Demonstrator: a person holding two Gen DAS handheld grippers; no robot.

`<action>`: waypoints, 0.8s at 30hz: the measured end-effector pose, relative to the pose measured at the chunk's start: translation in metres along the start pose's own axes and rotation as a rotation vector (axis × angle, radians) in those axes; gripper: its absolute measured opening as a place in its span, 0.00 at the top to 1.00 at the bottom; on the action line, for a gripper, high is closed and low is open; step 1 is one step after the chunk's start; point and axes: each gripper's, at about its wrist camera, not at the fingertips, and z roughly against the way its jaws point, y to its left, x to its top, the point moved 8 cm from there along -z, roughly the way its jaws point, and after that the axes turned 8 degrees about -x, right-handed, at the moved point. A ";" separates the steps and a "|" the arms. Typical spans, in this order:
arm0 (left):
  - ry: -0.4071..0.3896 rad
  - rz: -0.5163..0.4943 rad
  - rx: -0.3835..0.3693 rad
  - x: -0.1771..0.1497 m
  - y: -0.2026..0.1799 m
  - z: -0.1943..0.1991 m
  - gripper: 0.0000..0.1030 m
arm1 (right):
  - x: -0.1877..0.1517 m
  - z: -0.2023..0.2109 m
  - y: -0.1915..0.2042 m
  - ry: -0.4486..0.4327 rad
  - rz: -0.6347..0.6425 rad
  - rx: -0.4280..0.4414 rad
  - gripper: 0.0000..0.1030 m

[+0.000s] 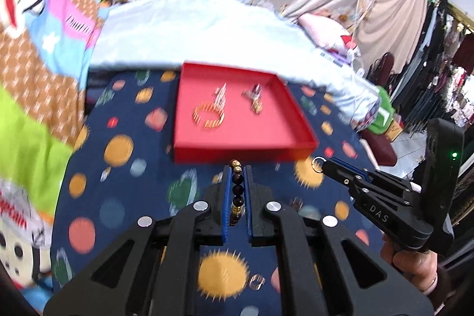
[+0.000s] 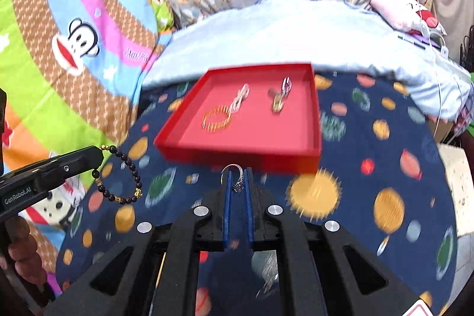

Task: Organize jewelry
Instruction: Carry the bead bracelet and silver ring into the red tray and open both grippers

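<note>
A red tray (image 1: 189, 151) (image 2: 316, 114) sits on the dark blue planet-print cloth, ahead of both grippers. In it lie a gold bangle (image 1: 208, 118) (image 2: 216, 117), a silvery chain (image 1: 221, 95) (image 2: 239, 99) and a small gold-and-silver piece (image 1: 254, 99) (image 2: 279, 96). My left gripper (image 1: 237, 169) (image 2: 99, 156) is shut on a dark beaded bracelet (image 1: 238, 191) (image 2: 134, 176) just short of the tray's near wall. My right gripper (image 2: 237, 172) (image 1: 324, 165) is shut on a silver ring (image 2: 234, 168) (image 1: 318, 164), also just before the tray.
The planet-print cloth (image 1: 118, 197) (image 2: 385, 168) covers the work surface. A small ring (image 1: 257, 282) lies on it under my left gripper. A pale blue sheet (image 1: 192, 28) (image 2: 281, 31) lies behind the tray. Cartoon bedding (image 2: 74, 49) lies to the left, hanging clothes (image 1: 438, 73) to the right.
</note>
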 end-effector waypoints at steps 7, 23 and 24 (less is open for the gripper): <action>-0.027 -0.047 -0.047 0.064 -0.014 -0.047 0.93 | 0.048 -0.049 -0.021 0.009 -0.035 0.009 0.93; 0.147 -0.007 -0.085 0.079 0.008 -0.205 0.66 | 0.052 -0.162 -0.045 0.136 -0.013 -0.052 0.91; 0.133 -0.002 -0.053 0.079 0.013 -0.205 0.51 | 0.053 -0.160 -0.046 0.123 -0.015 -0.064 0.88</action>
